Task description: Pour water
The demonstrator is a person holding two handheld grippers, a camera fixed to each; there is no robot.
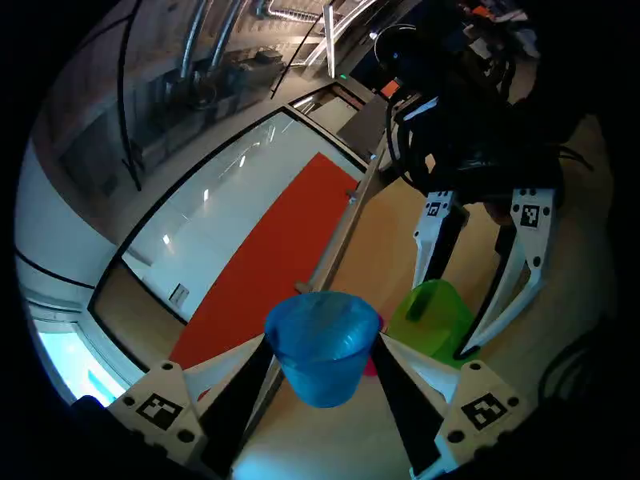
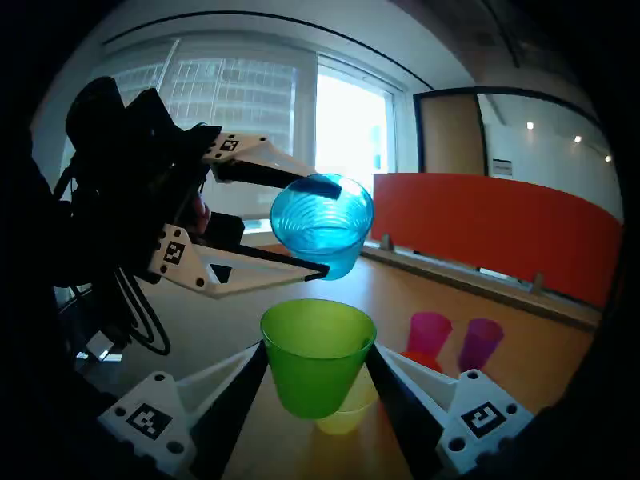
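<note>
The left gripper clamps a translucent blue plastic cup tipped just above the translucent green plastic cup clasped by the right gripper, seemingly to pour in.

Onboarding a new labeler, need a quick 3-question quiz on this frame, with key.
1. True or false: the left gripper is shut on the green cup.
2. In the right gripper view, the blue cup is: A) held in the air, tipped; B) set down upright; C) nested in the green cup.
3. Name the colours of the two cups standing side by side on the table.
Key: 1 false, it holds the blue cup; the right gripper holds the green cup. 2 A. 3 pink cup and purple cup.
</note>
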